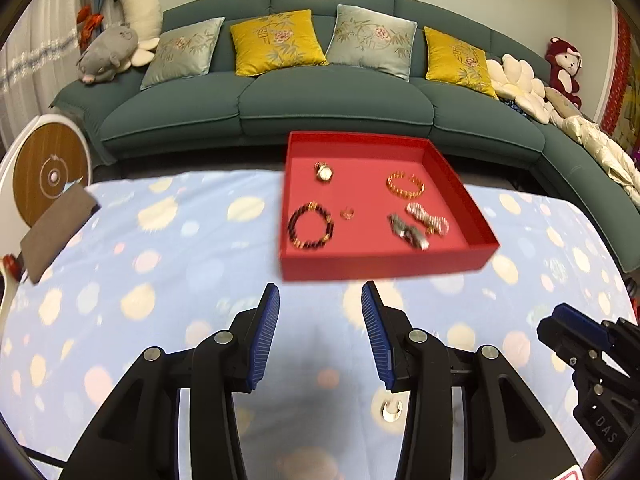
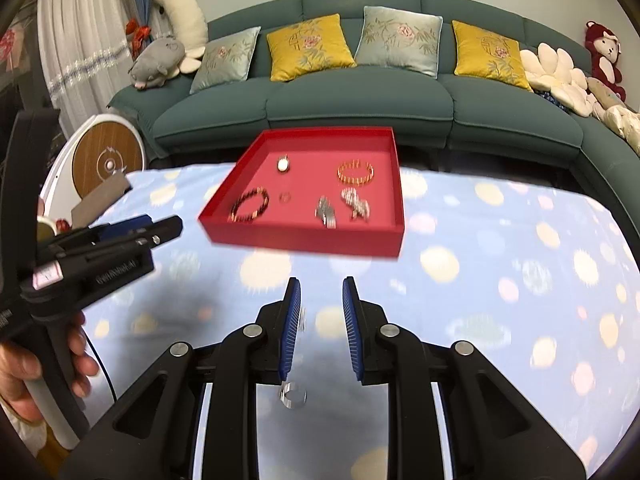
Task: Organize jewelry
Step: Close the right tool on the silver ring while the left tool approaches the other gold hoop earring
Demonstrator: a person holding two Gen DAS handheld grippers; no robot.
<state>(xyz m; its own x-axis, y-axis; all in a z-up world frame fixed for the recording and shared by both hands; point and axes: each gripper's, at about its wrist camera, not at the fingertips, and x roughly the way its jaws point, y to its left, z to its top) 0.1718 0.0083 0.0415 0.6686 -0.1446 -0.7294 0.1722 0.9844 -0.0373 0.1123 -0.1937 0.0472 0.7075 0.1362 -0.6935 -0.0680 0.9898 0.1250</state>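
A red tray (image 1: 384, 266) (image 2: 296, 240) sits on the blue dotted cloth and holds a dark bead bracelet (image 1: 311, 226) (image 2: 249, 205), a gold bracelet (image 1: 405, 185) (image 2: 355, 173), a small watch face (image 1: 324, 172) (image 2: 283, 164), a small ring (image 1: 347, 213) (image 2: 285, 197) and two silver pieces (image 1: 418, 226) (image 2: 340, 206). A small silver ring (image 1: 391, 409) (image 2: 293, 394) lies on the cloth under both grippers. My left gripper (image 1: 320, 300) is open and empty in front of the tray. My right gripper (image 2: 320, 292) is open, with the ring below its fingers.
A green sofa (image 1: 332, 96) with cushions stands behind the table. A brown pad (image 1: 56, 236) and a round white-and-wood appliance (image 1: 48, 176) are at the left. The right gripper shows in the left wrist view (image 1: 580, 336); the left gripper shows in the right wrist view (image 2: 120, 236).
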